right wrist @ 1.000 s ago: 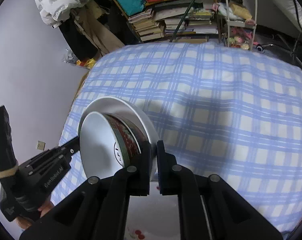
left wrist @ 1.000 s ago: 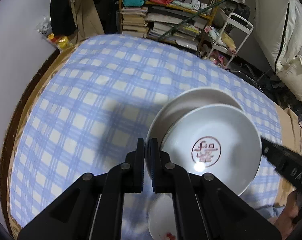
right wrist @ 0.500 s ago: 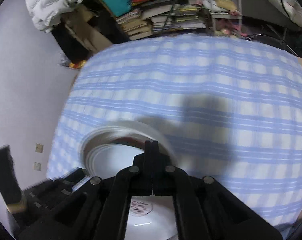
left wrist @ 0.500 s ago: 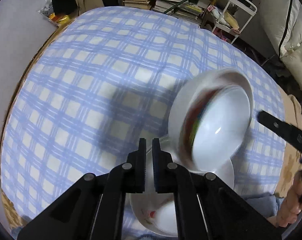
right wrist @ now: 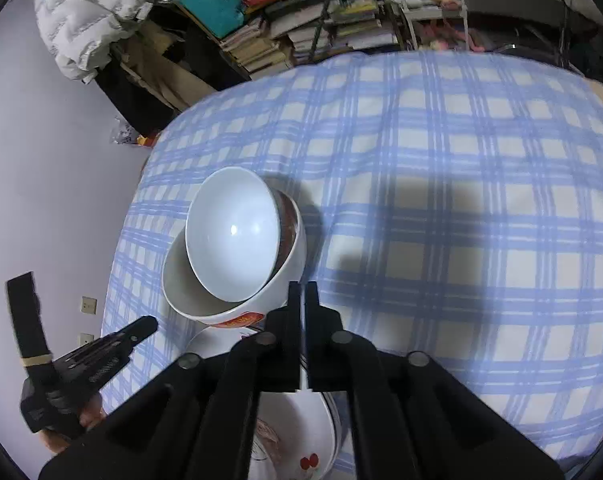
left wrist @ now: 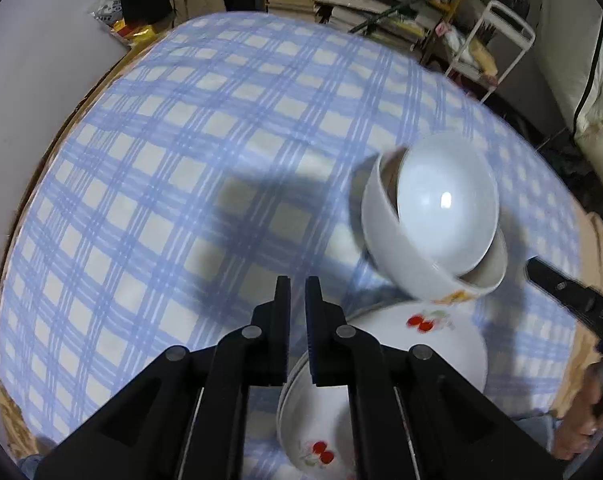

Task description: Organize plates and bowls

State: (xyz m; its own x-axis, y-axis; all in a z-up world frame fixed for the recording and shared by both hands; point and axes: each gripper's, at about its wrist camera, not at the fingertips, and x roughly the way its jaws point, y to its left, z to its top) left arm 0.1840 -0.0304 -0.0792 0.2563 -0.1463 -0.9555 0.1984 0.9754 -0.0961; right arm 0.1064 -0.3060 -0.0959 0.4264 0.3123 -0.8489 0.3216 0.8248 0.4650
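Observation:
Two nested white bowls (left wrist: pixel 433 224) sit tilted on the blue checked cloth, the smaller one lying askew inside the larger; they show in the right wrist view too (right wrist: pixel 233 240). In front of them lie white cherry-print plates (left wrist: pixel 421 332), stacked, also under the right gripper (right wrist: pixel 301 440). My left gripper (left wrist: pixel 297 292) is nearly shut and empty, left of the bowls and above the plates' left rim. My right gripper (right wrist: pixel 302 296) is shut and empty, just right of the bowls' rim.
The blue checked cloth (left wrist: pixel 181 160) covers a round table with its far side bare. Behind it stand shelves of books (right wrist: pixel 309 28) and a white rack (left wrist: pixel 493 40). A wall (right wrist: pixel 41 160) is at the left.
The bowls were held up on edge between both grippers. Now they sit let go on the cloth behind the plates, and both grippers have drawn back from them.

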